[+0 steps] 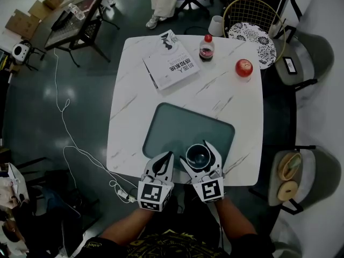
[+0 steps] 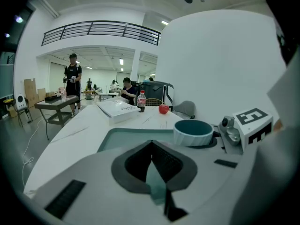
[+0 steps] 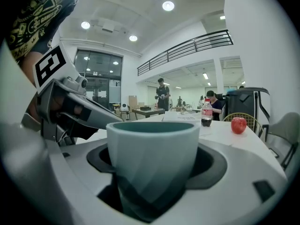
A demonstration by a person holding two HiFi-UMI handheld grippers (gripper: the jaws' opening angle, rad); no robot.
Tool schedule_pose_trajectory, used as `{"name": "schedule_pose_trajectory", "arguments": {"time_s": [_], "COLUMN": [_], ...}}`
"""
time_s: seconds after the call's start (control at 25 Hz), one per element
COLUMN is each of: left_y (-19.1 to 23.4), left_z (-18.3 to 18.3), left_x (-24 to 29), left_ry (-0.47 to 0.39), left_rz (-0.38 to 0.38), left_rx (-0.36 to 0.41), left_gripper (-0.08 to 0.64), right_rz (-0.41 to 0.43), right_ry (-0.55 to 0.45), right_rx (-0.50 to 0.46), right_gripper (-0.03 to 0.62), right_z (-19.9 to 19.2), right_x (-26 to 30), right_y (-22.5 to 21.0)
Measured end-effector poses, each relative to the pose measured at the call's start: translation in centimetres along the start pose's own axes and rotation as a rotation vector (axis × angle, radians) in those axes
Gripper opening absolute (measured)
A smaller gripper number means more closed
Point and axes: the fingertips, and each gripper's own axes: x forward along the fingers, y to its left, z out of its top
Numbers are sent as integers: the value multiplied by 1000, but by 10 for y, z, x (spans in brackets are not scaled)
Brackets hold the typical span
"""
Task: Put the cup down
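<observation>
Your right hand-held gripper [image 1: 199,153] sits closest, its jaws spread wide and clasping the cup [image 3: 152,158] on both sides. The cup is upright, mouth up and looking empty, over the near part of the teal tray [image 1: 166,125], close to the bench's [image 1: 226,95] front edge. Whether its base already touches the tray cannot be told.

If it hangs clear and you let go now, it would likely drop and may tip or roll. If its foot lands on the tray's raised lip, it could settle tilted and slide toward you, off the bench. Opening one jaw ahead of the other could drag it sideways.

Your left hand-held gripper [image 1: 167,158], jaws pressed together and empty, rests just beside the right one; a nudge from it could knock the cup as you release.

A book [image 1: 171,61], bottle [image 1: 207,47] and apple [image 1: 244,67] stand well apart at the far side and pose no risk.
</observation>
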Motion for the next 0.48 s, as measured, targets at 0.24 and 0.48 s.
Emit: {"name": "schedule_pose_trajectory", "arguments": {"time_s": [0.24, 0.48], "left_y": [1, 0], "left_z": [1, 0], "left_x": [0, -1], "left_ry": [0, 2], "left_rz": [-2, -10], "left_rx": [0, -3], "left_gripper": [11, 11], "right_rz": [0, -9], "right_ry": [19, 32], "right_rx": [-7, -19], "right_gripper": [387, 396], "right_z": [-1, -2], "right_x": [-1, 0], "right_y": [2, 3]}}
